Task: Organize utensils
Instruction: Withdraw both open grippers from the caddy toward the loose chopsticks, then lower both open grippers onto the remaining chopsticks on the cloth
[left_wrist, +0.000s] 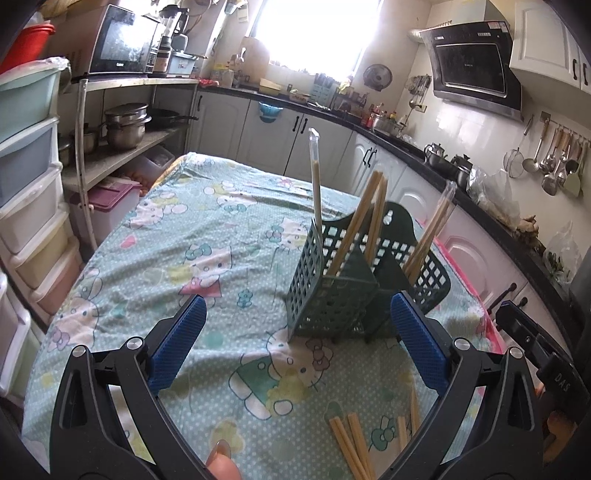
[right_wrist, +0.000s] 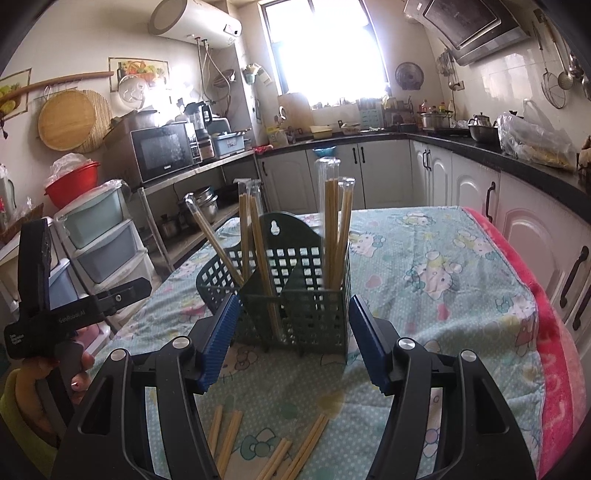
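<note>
1. Both tongs we hold stand spread with nothing between their blue pads: the left gripper (left_wrist: 297, 325) and the right gripper (right_wrist: 291, 328).
2. Ahead of both, we see the dark green perforated utensil caddy (right_wrist: 295, 299) standing upright on the cartoon-cat tablecloth (left_wrist: 207, 236). In the left wrist view it sits toward the right pad; in the right wrist view it stands centred between the pads, beyond their tips.
3. Wrapped chopsticks (right_wrist: 334, 229) stand in its compartments with their long axes near vertical and their clear sleeve tops up. From the right wrist view, the leftmost pair tilts up to the left, the middle ones lean slightly, and the right bundle is nearly upright.
4. Loose chopsticks (right_wrist: 291, 450) lie flat on the cloth below the tongs, near us, fanned at different angles.
5. We cannot read the microwave (right_wrist: 162, 151) badge sharply; the left gripper's body reads something like "SenRobot AI", seen from the right wrist view.
</note>
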